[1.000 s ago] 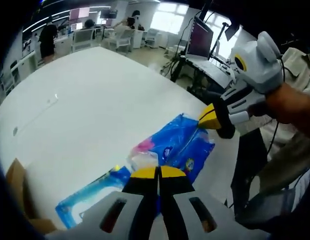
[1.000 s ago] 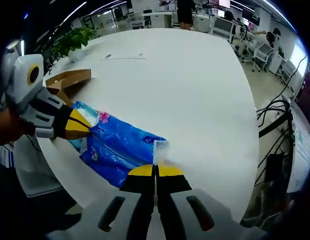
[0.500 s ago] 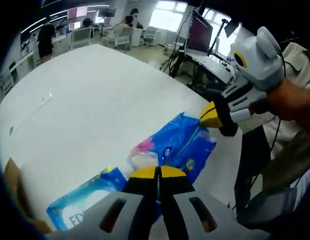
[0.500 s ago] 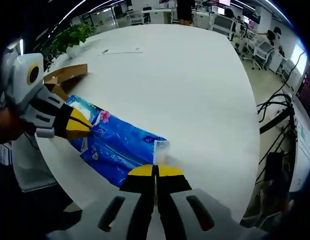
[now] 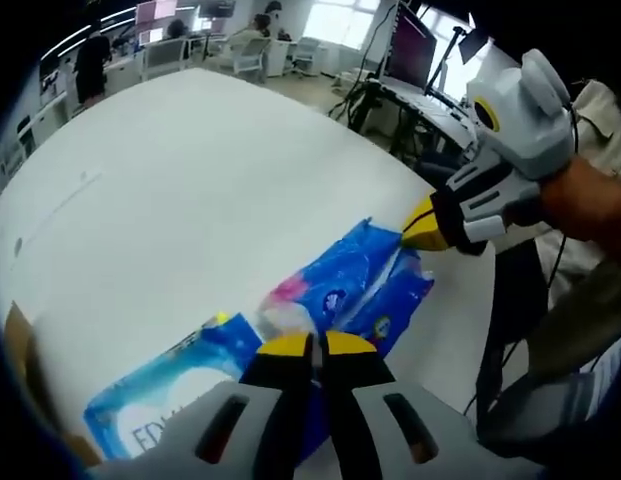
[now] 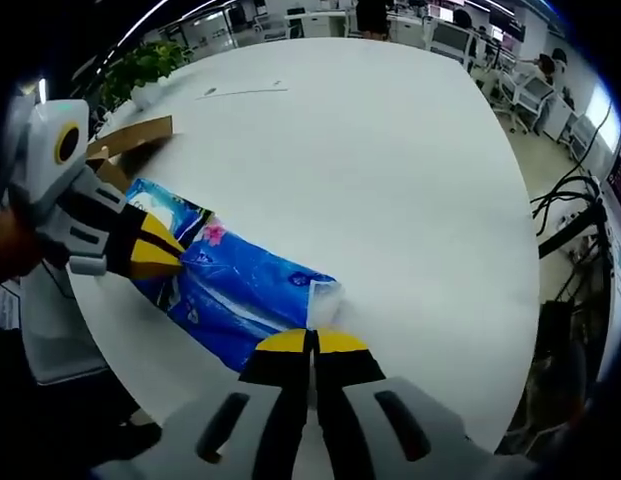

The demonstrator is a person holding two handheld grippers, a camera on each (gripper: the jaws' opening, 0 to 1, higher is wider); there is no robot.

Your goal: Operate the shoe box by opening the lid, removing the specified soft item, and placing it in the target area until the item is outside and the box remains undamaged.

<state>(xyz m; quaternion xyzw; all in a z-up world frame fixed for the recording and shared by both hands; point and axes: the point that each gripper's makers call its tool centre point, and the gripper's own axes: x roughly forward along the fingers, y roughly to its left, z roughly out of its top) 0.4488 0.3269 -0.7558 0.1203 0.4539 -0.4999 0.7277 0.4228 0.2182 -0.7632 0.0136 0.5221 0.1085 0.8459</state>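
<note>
A soft blue plastic pack (image 5: 355,280) with pink flower print lies stretched over the white table (image 5: 180,170) near its edge. My left gripper (image 5: 315,345) is shut on its near part, where the clear wrap bunches. My right gripper (image 5: 422,225) comes in from the right and pinches the pack's far corner. In the right gripper view the same pack (image 6: 240,295) runs from my right gripper (image 6: 313,340), shut on its end, to my left gripper (image 6: 160,252) at the left. The brown cardboard shoe box (image 6: 130,140) stands open behind the pack, its edge (image 5: 20,350) showing at the left.
The big white table (image 6: 390,150) stretches away beyond the pack. A potted plant (image 6: 140,70) stands at its far corner. Desks with monitors (image 5: 410,60) and chairs fill the room past the table edge. A person's hand (image 5: 590,200) holds the right gripper.
More of the blue pack shows at the lower left of the left gripper view, with its printed letters now in sight. Both grippers keep their hold and have shifted slightly.
</note>
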